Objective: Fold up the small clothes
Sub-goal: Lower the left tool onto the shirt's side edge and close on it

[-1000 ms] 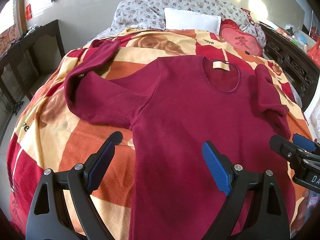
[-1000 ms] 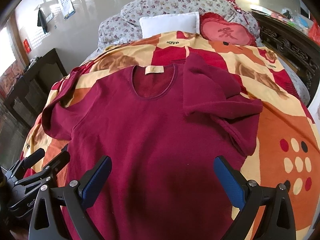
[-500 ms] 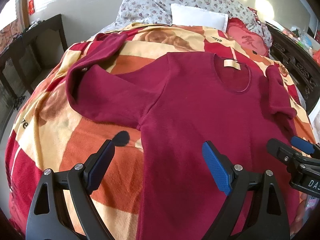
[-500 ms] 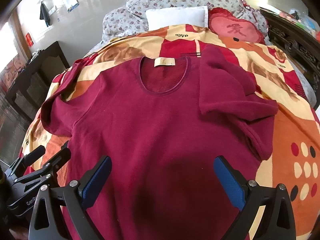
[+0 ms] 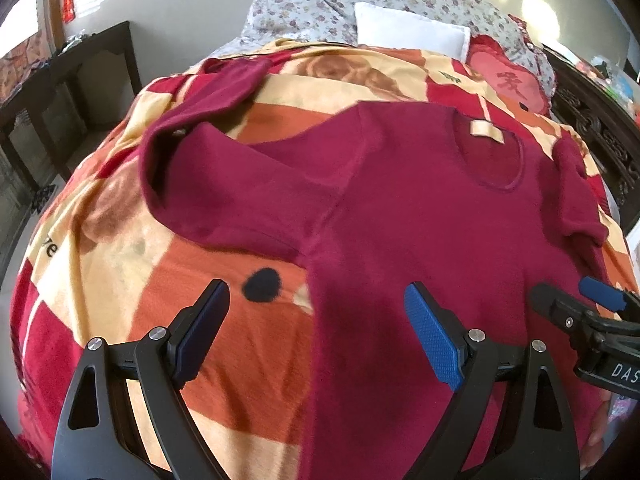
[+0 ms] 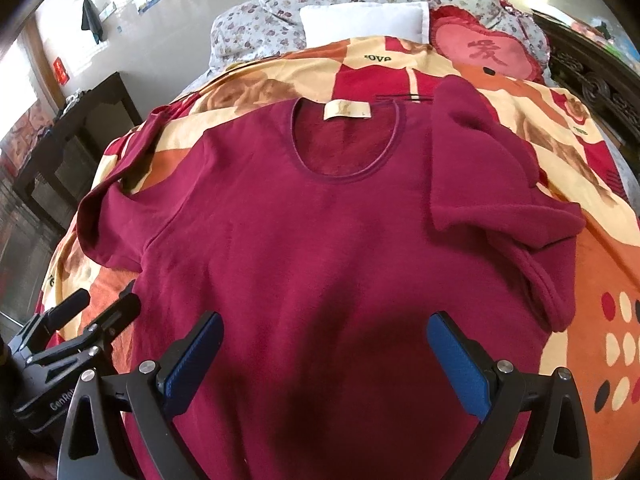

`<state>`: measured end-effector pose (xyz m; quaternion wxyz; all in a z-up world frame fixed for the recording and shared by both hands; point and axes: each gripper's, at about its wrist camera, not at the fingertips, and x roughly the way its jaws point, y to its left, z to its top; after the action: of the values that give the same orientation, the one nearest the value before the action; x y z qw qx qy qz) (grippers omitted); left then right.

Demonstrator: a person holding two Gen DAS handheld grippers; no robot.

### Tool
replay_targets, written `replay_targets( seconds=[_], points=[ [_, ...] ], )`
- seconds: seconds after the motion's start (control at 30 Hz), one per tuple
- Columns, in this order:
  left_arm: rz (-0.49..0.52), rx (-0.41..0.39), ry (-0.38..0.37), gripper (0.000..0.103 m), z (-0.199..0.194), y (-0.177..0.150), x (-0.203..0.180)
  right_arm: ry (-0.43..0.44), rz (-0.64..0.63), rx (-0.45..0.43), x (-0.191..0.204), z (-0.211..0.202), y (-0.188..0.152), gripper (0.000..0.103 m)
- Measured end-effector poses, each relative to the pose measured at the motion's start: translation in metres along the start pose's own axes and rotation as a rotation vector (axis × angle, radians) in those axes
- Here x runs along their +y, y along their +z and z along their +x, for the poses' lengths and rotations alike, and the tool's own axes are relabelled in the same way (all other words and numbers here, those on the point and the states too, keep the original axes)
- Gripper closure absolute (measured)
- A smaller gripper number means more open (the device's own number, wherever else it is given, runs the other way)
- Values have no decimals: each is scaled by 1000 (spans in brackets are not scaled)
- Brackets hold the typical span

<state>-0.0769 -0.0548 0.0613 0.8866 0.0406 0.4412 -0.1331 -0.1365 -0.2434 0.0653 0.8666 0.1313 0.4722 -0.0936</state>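
A dark red long-sleeved top (image 5: 420,208) lies flat on the bed, neck hole and label at the far end; it also shows in the right wrist view (image 6: 320,248). Its left sleeve (image 5: 224,184) bends back toward the pillows. Its right sleeve (image 6: 492,192) is folded over the body. My left gripper (image 5: 316,324) is open and empty, above the top's left side seam, one finger over the blanket. My right gripper (image 6: 324,356) is open and empty above the lower body of the top. Each gripper shows at the edge of the other's view.
A patterned orange, red and cream blanket (image 5: 120,240) covers the bed. A white pillow (image 6: 360,20), floral pillows (image 5: 304,12) and a red heart cushion (image 6: 484,52) lie at the head. Dark wooden furniture (image 5: 72,92) stands left; a carved dark frame (image 6: 600,84) runs right.
Both grippers have moved forward over the top toward the neck end, the left one also drifting left. Both stay open and empty. The top has not moved.
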Motion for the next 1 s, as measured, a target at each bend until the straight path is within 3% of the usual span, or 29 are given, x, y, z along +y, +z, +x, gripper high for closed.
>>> replay_targets(
  seconds=[0.27, 0.6, 1.0],
  points=[
    [-71, -43, 114, 14, 9, 30, 57, 33, -43, 15, 20, 16, 10, 2],
    [-128, -51, 237, 14, 50, 82, 112, 82, -74, 50, 42, 38, 23, 2],
    [-132, -17, 267, 14, 86, 101, 130, 102, -86, 84, 44, 54, 30, 2]
  ],
)
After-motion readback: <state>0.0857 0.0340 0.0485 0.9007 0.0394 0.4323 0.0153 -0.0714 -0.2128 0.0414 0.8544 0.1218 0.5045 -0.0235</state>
